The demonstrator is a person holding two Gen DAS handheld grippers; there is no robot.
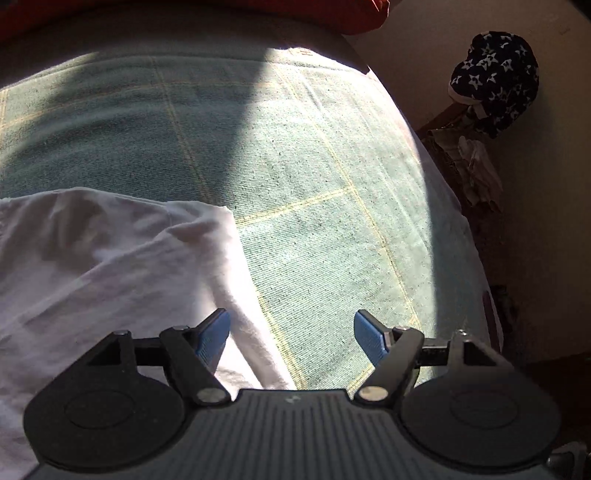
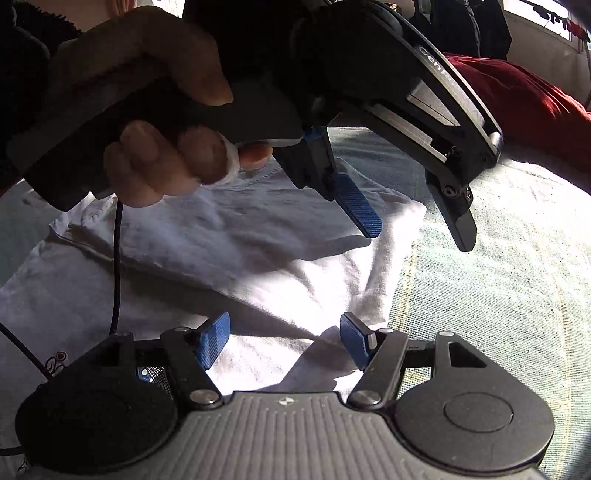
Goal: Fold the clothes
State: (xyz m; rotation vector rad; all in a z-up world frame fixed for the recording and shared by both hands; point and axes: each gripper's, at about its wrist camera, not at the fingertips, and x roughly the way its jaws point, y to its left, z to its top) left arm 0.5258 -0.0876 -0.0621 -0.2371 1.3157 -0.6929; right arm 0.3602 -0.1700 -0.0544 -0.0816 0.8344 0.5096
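A white garment point(image 1: 110, 266) lies spread with creases on a pale green checked bed cover point(image 1: 314, 166). My left gripper point(image 1: 291, 332) is open just above the garment's right edge, its left pad over the cloth and its right pad over the cover. In the right wrist view the white garment point(image 2: 221, 258) fills the middle, folded over itself. My right gripper point(image 2: 284, 339) hangs open over a corner of it, nothing between the pads. A person's hand point(image 2: 147, 110) holds the left gripper point(image 2: 413, 221) open above the garment's far edge.
Red fabric point(image 1: 351, 14) lies along the far side of the bed, also red fabric point(image 2: 517, 88) at the upper right. A dark star-patterned cloth point(image 1: 495, 74) hangs beside the bed over clutter. A black cable point(image 2: 117, 258) trails across the garment. Sunlight and shadow split the green cover point(image 2: 498, 295).
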